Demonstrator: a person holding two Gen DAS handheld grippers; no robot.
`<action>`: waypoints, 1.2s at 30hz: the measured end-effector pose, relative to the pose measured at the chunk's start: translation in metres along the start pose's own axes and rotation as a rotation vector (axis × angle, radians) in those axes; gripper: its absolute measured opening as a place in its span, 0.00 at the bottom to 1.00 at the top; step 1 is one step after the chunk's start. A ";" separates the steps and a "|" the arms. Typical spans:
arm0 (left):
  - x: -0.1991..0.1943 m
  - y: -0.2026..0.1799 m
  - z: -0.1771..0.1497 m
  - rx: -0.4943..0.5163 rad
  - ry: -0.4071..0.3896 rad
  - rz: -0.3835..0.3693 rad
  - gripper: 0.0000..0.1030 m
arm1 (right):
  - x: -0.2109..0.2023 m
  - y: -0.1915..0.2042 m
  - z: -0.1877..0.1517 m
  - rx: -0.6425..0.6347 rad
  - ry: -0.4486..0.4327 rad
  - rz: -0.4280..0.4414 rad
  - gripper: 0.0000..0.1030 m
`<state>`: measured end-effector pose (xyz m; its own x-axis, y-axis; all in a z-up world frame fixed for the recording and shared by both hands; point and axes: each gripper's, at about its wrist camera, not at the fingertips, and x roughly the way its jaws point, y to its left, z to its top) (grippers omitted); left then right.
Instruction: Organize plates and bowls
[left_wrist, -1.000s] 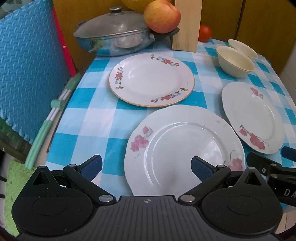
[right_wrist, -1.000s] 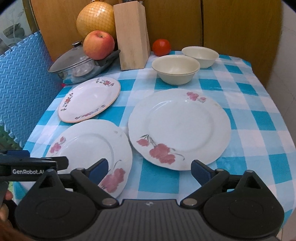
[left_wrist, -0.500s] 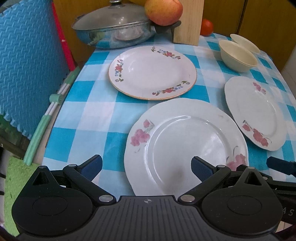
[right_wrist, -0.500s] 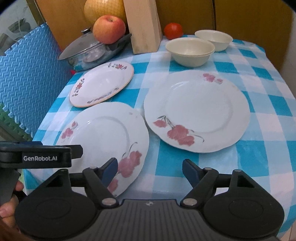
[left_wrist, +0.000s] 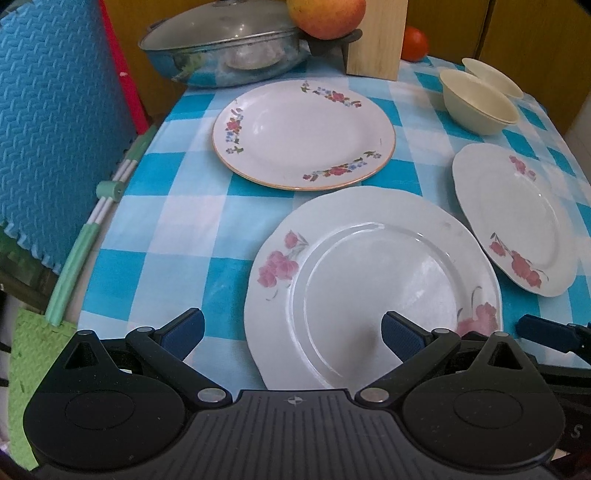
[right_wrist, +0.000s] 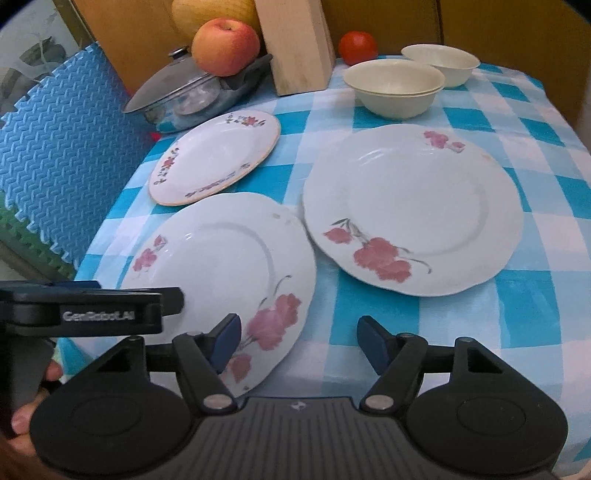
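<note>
Glossy glazed plates (left_wrist: 373, 284), checked cloth (left_wrist: 177, 221), wooden block (right_wrist: 295, 48)

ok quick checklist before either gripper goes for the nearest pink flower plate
1. Left gripper open: ok, jaws wide apart, nothing held.
2. Right gripper open: ok, nothing between its jaws.
3. Near pink-flower plate flat on the checked tablecloth: ok.
4. Near plate free of neighbours: cannot tell, its rim looks very close to the second pink-flower plate and the gold-rimmed plate.
5. Room between the grippers: not ok, the left gripper body sits right beside the right one's left finger over the plate.
6. Cream bowls out of the way: ok, at the far side.
</note>
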<state>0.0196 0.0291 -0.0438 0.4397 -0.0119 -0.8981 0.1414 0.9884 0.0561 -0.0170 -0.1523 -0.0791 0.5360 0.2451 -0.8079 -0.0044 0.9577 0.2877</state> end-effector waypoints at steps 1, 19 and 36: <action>0.001 0.000 0.000 0.001 0.003 -0.002 1.00 | 0.000 0.000 0.000 0.002 0.002 0.012 0.65; 0.006 -0.003 0.001 0.007 0.025 -0.021 0.99 | 0.002 0.002 -0.002 0.022 0.012 0.133 0.52; -0.012 -0.023 -0.003 0.100 -0.073 -0.053 0.92 | -0.003 0.005 -0.013 -0.008 0.030 0.154 0.42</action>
<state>0.0089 0.0069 -0.0358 0.4926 -0.0781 -0.8668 0.2519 0.9661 0.0562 -0.0300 -0.1459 -0.0815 0.5030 0.3939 -0.7693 -0.0914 0.9094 0.4058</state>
